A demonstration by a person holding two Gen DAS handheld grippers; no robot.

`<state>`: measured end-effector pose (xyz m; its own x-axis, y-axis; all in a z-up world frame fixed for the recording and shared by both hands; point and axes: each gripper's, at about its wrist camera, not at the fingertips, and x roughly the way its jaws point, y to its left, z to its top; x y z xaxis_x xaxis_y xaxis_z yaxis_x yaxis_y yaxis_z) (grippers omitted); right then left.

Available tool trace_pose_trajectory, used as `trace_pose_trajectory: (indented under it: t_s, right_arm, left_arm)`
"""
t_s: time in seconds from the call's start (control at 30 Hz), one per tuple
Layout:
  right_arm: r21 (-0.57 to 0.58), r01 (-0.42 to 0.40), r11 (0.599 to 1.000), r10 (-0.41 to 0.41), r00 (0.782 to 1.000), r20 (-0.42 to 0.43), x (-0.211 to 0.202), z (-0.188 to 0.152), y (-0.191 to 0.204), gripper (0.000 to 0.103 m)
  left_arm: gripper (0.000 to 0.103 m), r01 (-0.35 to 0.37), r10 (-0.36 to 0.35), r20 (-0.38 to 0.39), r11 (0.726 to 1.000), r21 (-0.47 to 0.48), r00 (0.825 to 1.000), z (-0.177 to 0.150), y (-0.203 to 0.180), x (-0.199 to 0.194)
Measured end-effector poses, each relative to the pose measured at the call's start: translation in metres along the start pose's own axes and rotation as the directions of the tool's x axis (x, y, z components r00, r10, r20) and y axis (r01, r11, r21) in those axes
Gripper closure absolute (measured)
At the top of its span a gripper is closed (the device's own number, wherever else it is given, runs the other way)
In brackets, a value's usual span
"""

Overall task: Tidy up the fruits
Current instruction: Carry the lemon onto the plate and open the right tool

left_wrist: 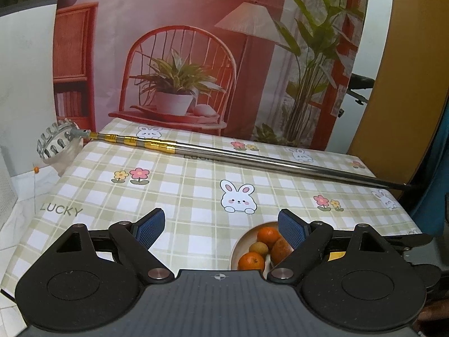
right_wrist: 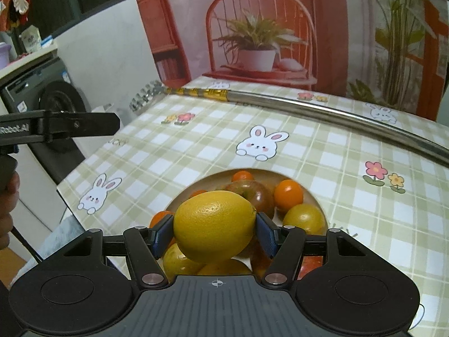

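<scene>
My right gripper (right_wrist: 213,229) is shut on a large yellow lemon (right_wrist: 214,226), held just above a beige plate (right_wrist: 317,199) of fruit. On that plate lie small oranges (right_wrist: 288,193), a reddish apple (right_wrist: 252,195) and other yellow fruit (right_wrist: 303,218). In the left wrist view the same plate (left_wrist: 240,244) shows near the bottom with two oranges (left_wrist: 251,261), a small brownish-green fruit (left_wrist: 258,248) and a reddish fruit (left_wrist: 281,250). My left gripper (left_wrist: 221,229) stands open above the tablecloth, its right finger over the plate's edge, nothing between its pads.
A long telescopic metal pole (left_wrist: 252,158) with a clawed picker head (left_wrist: 56,140) lies across the far side of the checked tablecloth (left_wrist: 182,191). A printed backdrop (left_wrist: 196,56) stands behind the table. A person's hand (right_wrist: 8,196) holds the left gripper's body (right_wrist: 59,126) at the left table edge.
</scene>
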<state>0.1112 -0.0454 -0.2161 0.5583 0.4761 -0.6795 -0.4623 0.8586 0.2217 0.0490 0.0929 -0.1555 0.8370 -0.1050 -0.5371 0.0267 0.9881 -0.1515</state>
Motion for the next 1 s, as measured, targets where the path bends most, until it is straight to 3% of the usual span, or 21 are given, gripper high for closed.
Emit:
trace_pose_trajectory:
  t_s: [0.13,0.5,0.87,1.0]
  right_arm:
    - [0.013,0.014,1.000,-0.014,0.999,-0.048,0.011,0.000,0.001,0.044]
    - [0.022,0.001,1.000,0.000,0.998,-0.059,0.017,0.000,0.000,0.043]
    - [0.013,0.033,0.999,-0.033,0.999,-0.008,0.002,0.002,0.002,0.029]
    - [0.001,0.055,0.998,-0.055,0.998,0.035,-0.012,0.003,0.002,0.019]
  left_arm:
    - [0.014,0.002,-0.002,-0.003,1.000,-0.017,1.000,0.000,0.004,0.001]
    - [0.014,-0.014,0.014,-0.027,1.000,-0.026,1.000,-0.003,0.004,0.007]
    - [0.014,-0.014,0.014,-0.024,1.000,-0.018,1.000,-0.003,0.003,0.006]
    - [0.013,-0.012,0.012,-0.018,1.000,-0.018,1.000,-0.003,0.003,0.004]
